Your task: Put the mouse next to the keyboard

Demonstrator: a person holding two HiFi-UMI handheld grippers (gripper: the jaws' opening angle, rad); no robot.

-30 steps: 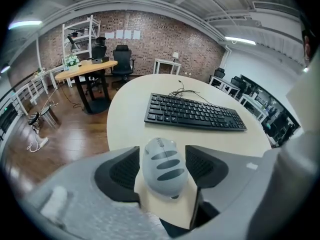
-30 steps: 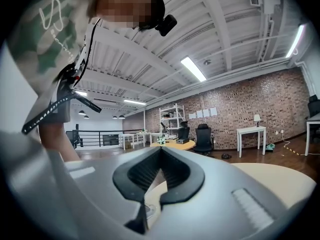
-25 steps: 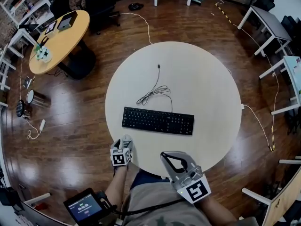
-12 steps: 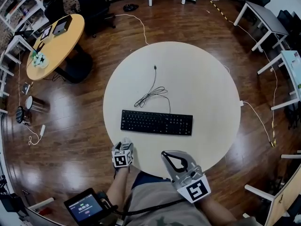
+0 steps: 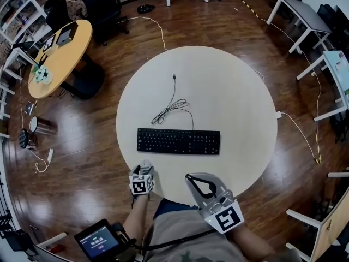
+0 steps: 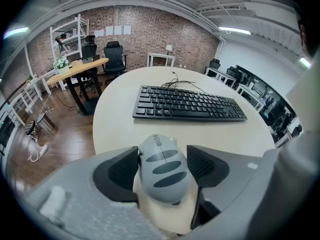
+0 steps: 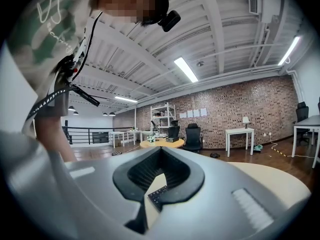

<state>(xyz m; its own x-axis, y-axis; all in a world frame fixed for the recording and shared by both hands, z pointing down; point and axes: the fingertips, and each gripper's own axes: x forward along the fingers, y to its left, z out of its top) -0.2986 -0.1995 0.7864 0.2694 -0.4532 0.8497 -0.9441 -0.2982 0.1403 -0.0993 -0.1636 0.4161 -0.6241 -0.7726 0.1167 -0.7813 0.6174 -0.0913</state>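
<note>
The room has a dark wooden floor (image 5: 76, 141) and a red brick wall (image 6: 150, 34) at the far end. In the middle stands a big round pale table (image 5: 234, 91). A black keyboard (image 5: 178, 141) lies flat on it, and its thin black cable (image 5: 173, 105) curls in loops on the table just behind it. The person stands at the table edge in front of the keyboard and holds a tool in each hand. The left arm (image 5: 133, 220) reaches forward from the body, and the left gripper (image 5: 144, 169) is over the table edge, in front of the keyboard's left end. Its two dark jaws are partly open and press on the two sides of a grey mouse (image 6: 162, 168) with darker stripes on its back. The mouse has its wheel end pointing at the keyboard. It sits well short of the keyboard, with bare table between them. I cannot tell if the mouse touches the table. The right gripper (image 5: 195, 181) is held close to the body, in front of the keyboard's right half, at the table edge. It tips upward, so its own view shows the ceiling lights and the far wall. Its jaws are closed tip to tip and hold nothing. A bit of the keyboard shows through the hole between them. Far to the left of the keyboard, on the floor, stands a round yellow table (image 5: 60, 56) with a black chair (image 5: 103, 4) beside it.
</note>
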